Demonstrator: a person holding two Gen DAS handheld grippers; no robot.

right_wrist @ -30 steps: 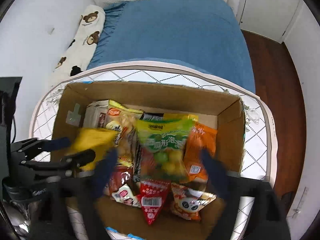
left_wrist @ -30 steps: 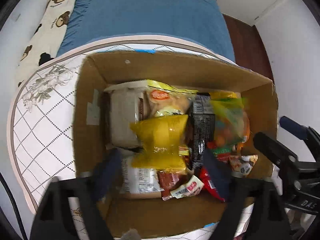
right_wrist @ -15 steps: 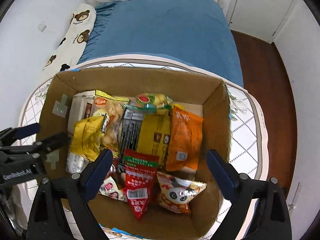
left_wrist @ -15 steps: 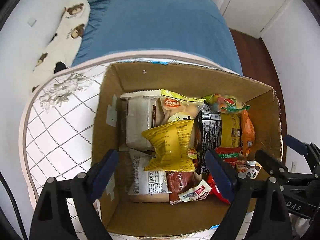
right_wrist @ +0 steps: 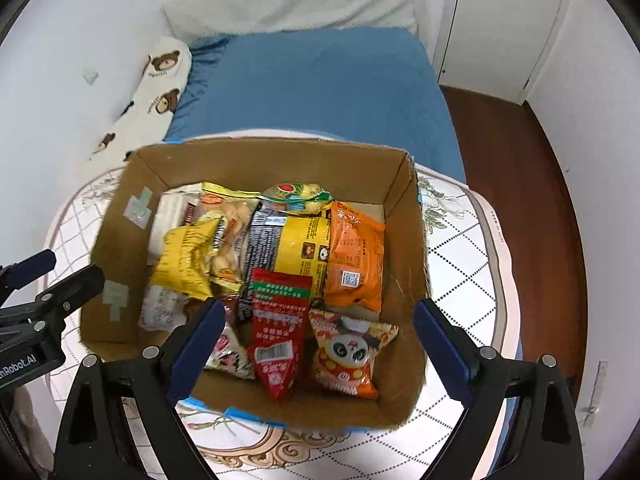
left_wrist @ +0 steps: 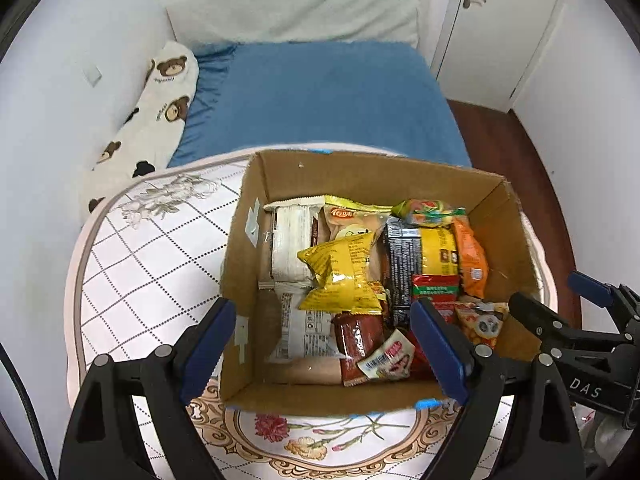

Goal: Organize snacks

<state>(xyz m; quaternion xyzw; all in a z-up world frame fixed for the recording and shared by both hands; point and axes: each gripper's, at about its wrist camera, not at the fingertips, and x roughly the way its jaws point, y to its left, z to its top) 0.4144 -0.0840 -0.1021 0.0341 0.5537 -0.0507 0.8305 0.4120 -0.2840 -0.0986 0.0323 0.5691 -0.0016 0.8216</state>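
Inside open brown cardboard box on patterned round table: yellow crinkled bag, orange packet, red triangular pouch, panda-print bag. Left gripper, right gripper: jaws wide apart, empty, above box.

one cardboard box is counted; one round table; one bed; one bear-print bolster; one yellow bag, one orange packet, one panda packet.

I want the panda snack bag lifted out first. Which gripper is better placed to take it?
Probably the right gripper: its open, empty jaws frame the panda bag, which lies unobstructed on the box's right side. The left gripper, also open, hangs over the box's left half.
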